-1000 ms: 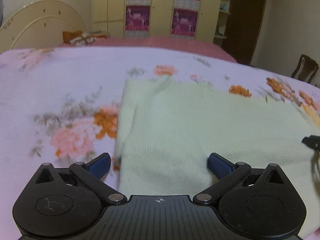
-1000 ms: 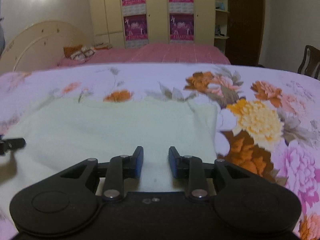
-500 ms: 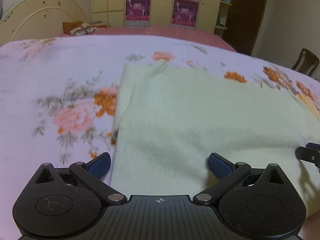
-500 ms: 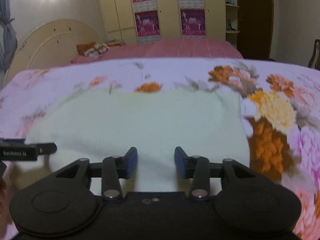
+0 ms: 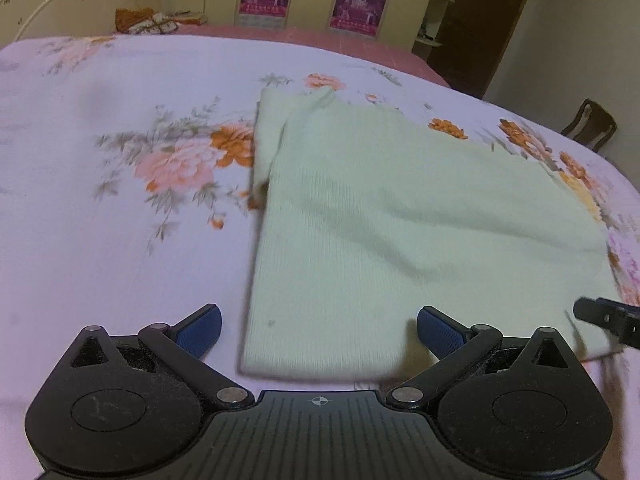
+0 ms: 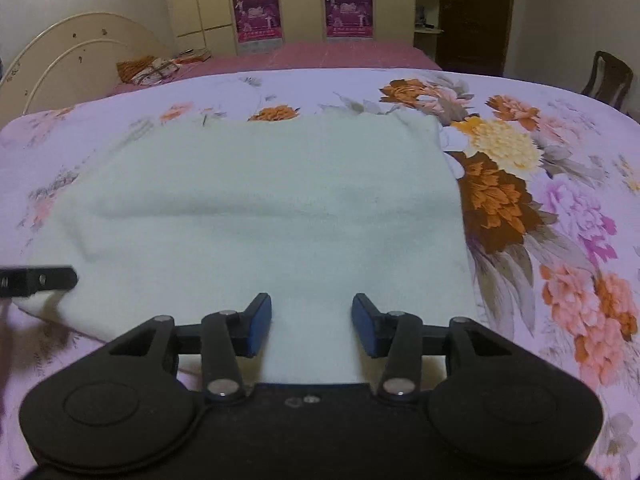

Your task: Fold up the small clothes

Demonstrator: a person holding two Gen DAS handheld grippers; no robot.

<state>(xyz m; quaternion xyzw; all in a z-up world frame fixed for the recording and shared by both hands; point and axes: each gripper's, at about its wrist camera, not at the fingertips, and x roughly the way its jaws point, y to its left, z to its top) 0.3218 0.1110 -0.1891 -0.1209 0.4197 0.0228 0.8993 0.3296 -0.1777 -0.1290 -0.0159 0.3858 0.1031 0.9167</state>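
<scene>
On the bed point(image 5: 100, 240), one pale green cloth point(image 5: 400, 220) lies flat on the flowery cover, already folded over once by the look of it. The left tongs point(image 5: 318, 330) are wide open, and the cloth's near left corner sits between the tips, not pinched. The right tongs point(image 6: 312, 322) are opening, with the cloth's near edge between the pads but not squeezed.

What could go wrong? The soft cloth may spring open or crease if a tip drags it. A flap pokes out at 11 o'clock (it looks loose), so the next fold could come out crooked.

I count one cloth, two tongs, and one chair point(image 6: 608, 80) at 2 o'clock.
</scene>
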